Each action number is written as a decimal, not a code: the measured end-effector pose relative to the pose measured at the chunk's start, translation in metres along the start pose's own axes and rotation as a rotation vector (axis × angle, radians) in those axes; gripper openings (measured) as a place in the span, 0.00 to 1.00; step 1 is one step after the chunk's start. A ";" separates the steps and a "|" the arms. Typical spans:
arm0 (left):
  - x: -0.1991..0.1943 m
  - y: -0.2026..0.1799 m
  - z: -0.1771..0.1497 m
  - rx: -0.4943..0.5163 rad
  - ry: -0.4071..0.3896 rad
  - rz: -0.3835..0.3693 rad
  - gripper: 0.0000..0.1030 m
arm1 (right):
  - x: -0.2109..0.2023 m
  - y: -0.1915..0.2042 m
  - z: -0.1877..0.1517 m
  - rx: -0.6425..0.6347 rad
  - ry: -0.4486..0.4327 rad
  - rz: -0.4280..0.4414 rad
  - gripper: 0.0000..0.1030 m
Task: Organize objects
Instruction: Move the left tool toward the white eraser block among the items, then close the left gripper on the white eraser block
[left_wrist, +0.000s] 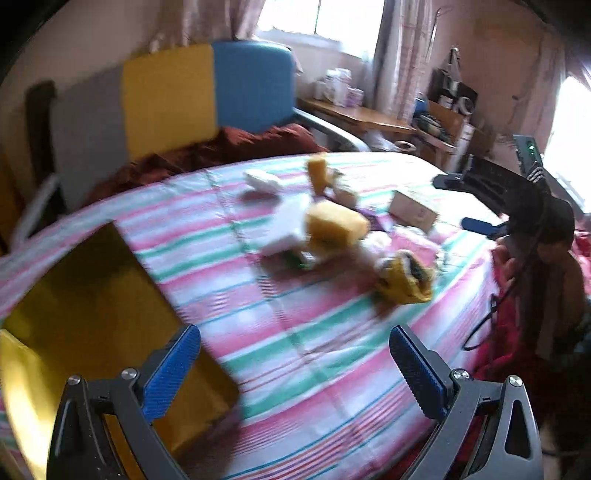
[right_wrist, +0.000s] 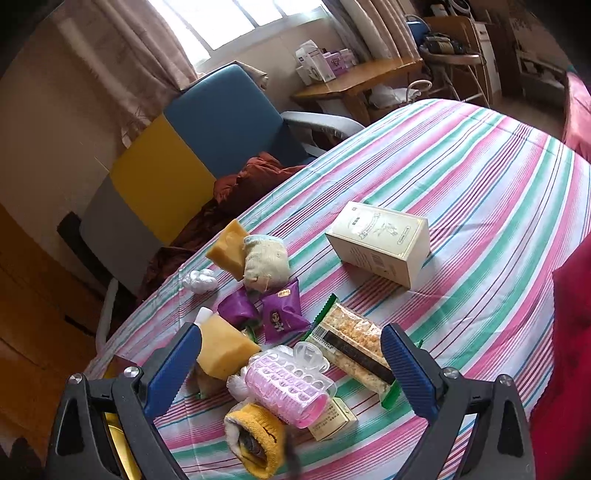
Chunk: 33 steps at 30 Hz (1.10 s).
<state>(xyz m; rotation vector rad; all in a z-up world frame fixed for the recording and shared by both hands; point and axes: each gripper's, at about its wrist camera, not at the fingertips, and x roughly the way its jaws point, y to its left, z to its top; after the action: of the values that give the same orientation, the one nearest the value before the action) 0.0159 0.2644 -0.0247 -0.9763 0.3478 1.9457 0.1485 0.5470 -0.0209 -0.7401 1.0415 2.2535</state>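
Observation:
A pile of small objects lies on the striped tablecloth. In the right wrist view I see a pink hair roller, a rice cracker bar, a yellow sponge, purple snack packets, a yellow sock, a cream box and a cloth pouch. My right gripper is open just above the roller and bar. My left gripper is open and empty over bare cloth, beside a yellow box. The pile is farther off, blurred. The right gripper shows there too.
A chair with blue, yellow and grey panels stands behind the table with a brown cloth on it. A wooden desk with boxes is under the window. Red fabric lies at the table's right edge.

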 end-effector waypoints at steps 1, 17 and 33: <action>0.005 -0.002 0.002 -0.001 0.010 -0.016 1.00 | 0.000 0.000 0.000 0.001 0.001 0.005 0.97; 0.057 -0.021 0.042 0.002 0.048 -0.040 0.94 | 0.003 -0.013 0.004 0.076 0.027 0.063 0.97; 0.153 0.052 0.108 -0.199 0.191 -0.096 0.89 | 0.018 0.016 -0.006 -0.065 0.121 0.103 0.97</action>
<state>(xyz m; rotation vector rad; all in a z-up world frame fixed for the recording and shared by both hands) -0.1229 0.3898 -0.0768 -1.2897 0.2129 1.8297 0.1273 0.5375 -0.0285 -0.8774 1.0898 2.3649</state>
